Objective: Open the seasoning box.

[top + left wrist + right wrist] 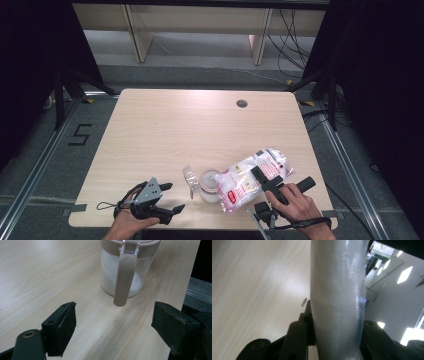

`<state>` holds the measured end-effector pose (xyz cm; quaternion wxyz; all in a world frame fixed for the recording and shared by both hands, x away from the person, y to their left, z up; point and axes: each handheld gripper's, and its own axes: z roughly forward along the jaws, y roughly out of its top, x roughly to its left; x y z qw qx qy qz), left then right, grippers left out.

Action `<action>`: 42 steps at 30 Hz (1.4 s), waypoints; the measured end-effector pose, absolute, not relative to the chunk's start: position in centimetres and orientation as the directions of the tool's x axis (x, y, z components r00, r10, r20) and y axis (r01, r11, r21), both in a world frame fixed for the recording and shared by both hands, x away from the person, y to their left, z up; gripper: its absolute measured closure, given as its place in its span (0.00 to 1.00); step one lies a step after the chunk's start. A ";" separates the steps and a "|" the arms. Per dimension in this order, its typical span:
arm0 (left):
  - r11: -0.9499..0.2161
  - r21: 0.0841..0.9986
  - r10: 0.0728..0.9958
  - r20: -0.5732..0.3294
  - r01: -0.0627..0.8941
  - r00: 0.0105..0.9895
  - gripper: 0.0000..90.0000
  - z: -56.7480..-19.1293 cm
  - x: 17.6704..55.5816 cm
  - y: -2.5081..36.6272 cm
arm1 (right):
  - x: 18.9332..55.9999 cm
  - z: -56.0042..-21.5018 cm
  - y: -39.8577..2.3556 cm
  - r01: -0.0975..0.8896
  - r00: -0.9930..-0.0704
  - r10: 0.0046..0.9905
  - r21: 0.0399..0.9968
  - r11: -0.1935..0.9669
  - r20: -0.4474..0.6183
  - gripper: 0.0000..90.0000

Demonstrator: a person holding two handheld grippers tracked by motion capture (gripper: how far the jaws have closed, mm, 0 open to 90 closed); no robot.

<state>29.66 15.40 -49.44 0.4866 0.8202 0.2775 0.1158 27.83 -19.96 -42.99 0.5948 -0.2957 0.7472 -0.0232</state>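
Right claw (266, 181): clamped on the white bag (250, 182), tilted over the jar (210, 185).
Left claw (113, 322): wide open, empty; jar (125, 267) just ahead on counter (37, 272).
Right claw view: bag (337, 302) between jaws, close up.

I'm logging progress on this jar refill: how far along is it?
Done: the jar stands open, lid flipped aside, white grains already inside. In hand: the right gripper is clamped on the bag, tipped over the jar. The left gripper waits open. Left: finish pouring, then close the lid.
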 end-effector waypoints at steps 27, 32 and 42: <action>-0.363 0.866 0.577 -0.080 0.344 0.813 0.21 -49.2 29.6 15.5 | 29.6 -43.8 -22.3 -0.399 -0.452 0.103 0.304 0.865 -0.886 0.79; -0.371 0.867 0.571 -0.070 0.334 0.818 0.21 -49.2 29.6 15.6 | 29.7 -44.0 -22.8 -0.373 -0.502 0.191 0.410 0.832 -0.844 0.79; -0.372 0.866 0.570 -0.072 0.335 0.818 0.21 -49.1 29.6 15.6 | 29.6 -43.8 -23.1 -0.420 -0.500 0.206 0.443 0.792 -0.841 0.80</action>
